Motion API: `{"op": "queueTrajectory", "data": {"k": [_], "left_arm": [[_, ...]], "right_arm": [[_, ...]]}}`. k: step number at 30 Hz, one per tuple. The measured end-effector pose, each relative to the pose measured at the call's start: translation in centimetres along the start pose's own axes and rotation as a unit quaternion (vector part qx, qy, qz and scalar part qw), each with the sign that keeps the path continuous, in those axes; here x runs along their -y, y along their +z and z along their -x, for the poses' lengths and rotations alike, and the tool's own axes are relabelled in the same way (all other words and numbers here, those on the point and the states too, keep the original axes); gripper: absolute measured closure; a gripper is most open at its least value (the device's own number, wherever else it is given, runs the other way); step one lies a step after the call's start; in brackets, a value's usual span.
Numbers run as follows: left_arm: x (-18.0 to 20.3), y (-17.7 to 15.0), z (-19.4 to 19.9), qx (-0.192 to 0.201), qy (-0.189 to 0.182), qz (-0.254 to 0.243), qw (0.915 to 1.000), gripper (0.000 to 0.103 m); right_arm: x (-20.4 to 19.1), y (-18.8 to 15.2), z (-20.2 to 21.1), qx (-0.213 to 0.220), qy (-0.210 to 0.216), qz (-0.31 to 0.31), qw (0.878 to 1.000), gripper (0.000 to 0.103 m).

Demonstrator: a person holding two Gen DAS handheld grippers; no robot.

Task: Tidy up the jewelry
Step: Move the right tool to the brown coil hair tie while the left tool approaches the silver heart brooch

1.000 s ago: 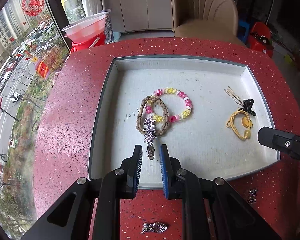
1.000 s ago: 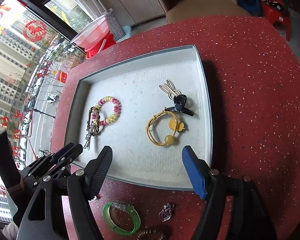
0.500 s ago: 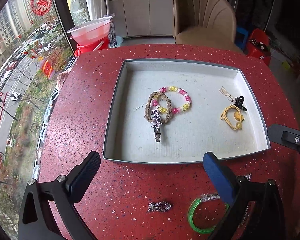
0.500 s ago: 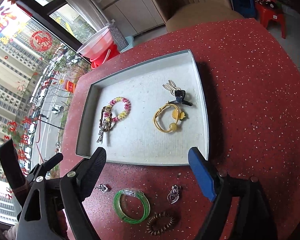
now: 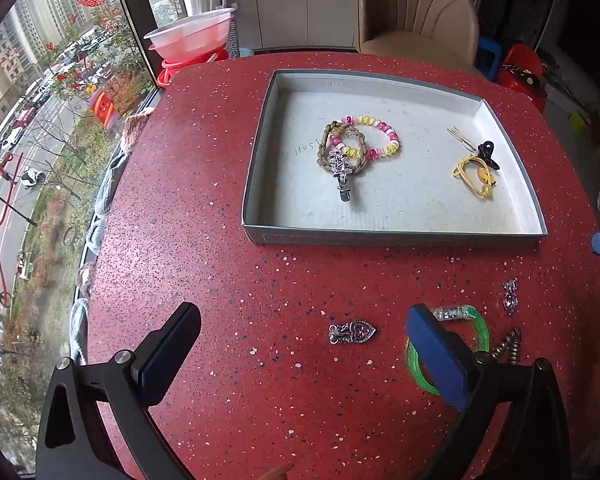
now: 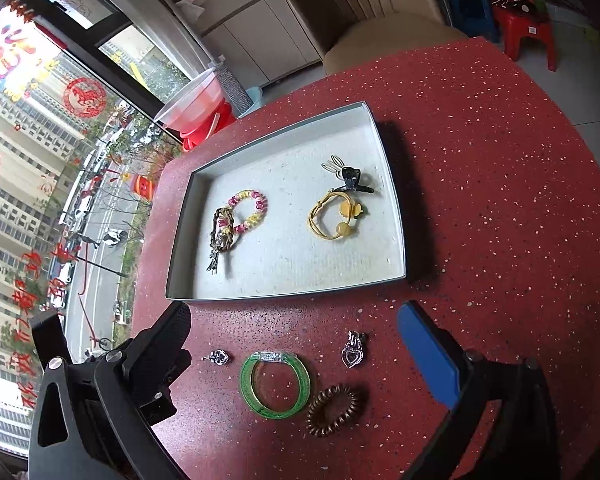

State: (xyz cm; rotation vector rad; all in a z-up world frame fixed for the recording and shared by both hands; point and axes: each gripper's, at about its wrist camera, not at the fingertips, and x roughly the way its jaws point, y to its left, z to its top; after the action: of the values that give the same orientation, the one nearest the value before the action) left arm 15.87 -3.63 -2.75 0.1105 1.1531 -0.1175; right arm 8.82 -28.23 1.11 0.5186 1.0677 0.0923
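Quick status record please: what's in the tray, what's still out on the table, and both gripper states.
tray: grey, shallow, on the red table
in tray, left group: beaded bracelet, braided band, star hair clip overlapping
in tray, right group: yellow hair tie, black claw clip
on table, near side: green bangle, brown coil hair tie, two heart charms
left gripper: open, holding nothing
right gripper: open, holding nothing, jaws have just been opening
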Motion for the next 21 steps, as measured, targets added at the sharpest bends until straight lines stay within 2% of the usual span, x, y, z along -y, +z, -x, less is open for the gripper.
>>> {"op": "queueTrajectory", "data": {"k": [7,14,21], "left_arm": [[-1.3,-1.5,-0.1,-0.011,0.015,0.007,0.9998,0.000],[-2.5,-3.0,-1.2,-0.047,-0.002,0.023,0.9986,0.000],[-4.0,-4.3,-1.9,-0.066,-0.005,0.050,0.9965,0.000]], "right_arm": [[0.1,-2.2,0.1,-0.025,-0.019,0.009,0.999,0.000],[1.4,-4.2,-0.1,-0.058,-0.036,-0.010,0.998,0.000],[2.2,-6.6,-1.0,-0.091,-0.068,-0.010,0.994,0.000]]}}
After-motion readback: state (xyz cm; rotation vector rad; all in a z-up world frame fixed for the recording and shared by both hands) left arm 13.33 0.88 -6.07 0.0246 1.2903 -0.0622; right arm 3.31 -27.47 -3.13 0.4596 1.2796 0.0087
